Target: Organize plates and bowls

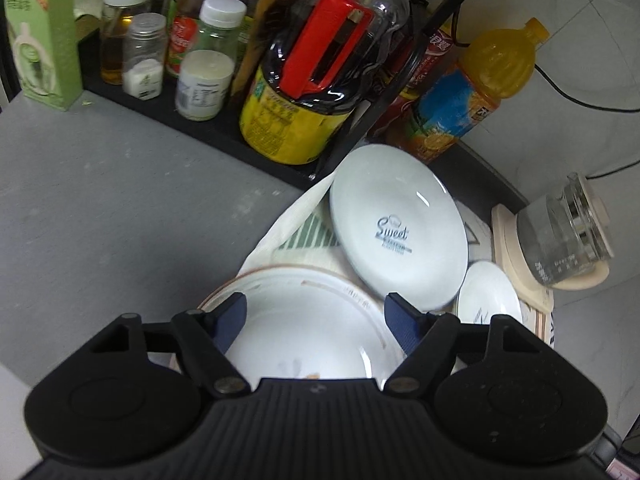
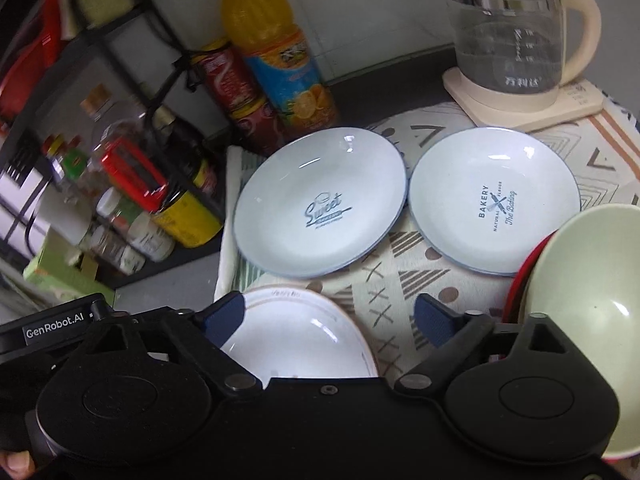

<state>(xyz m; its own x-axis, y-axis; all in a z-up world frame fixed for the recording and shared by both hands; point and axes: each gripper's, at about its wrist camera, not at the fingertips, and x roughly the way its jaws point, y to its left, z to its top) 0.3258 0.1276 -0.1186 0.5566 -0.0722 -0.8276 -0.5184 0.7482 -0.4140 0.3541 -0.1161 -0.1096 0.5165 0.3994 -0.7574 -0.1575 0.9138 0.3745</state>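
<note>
Nearest the lens in the left wrist view, the left gripper [image 1: 316, 312] fills the bottom of the frame, its jaws spread wide with nothing between them, the blue pads [image 1: 232, 320] hovering over a brown-rimmed white plate [image 1: 304, 320] at lower center. In the right wrist view the right gripper [image 2: 330, 316] sits likewise at the bottom of the frame, jaws wide apart and holding nothing, above that same brown-rimmed plate [image 2: 296, 336], while a strip of the patterned cloth [image 2: 400, 280] shows between its pads. Beyond the pads in the right wrist view, two pale blue-rimmed plates lie side by side on the cloth, rims almost touching: the "Sweet" plate [image 2: 320, 200] at center and the "BAKERY" plate [image 2: 494, 200] to its right. A green bowl [image 2: 584, 272] nested in a red bowl [image 2: 516, 284] stands at the right edge, overlapping the "BAKERY" plate's lower rim. In the left wrist view the "Sweet" plate [image 1: 396, 232] sits just above and right of the brown-rimmed one, with the "BAKERY" plate [image 1: 488, 296] partly hidden behind it. Farther back, an orange juice bottle [image 2: 276, 48] and red cans [image 2: 236, 92] stand at upper center, a glass kettle [image 2: 508, 28] on its cream base at upper right, and a black rack of condiment bottles [image 1: 248, 92] along the grey desk [image 1: 120, 208] at upper left.
</note>
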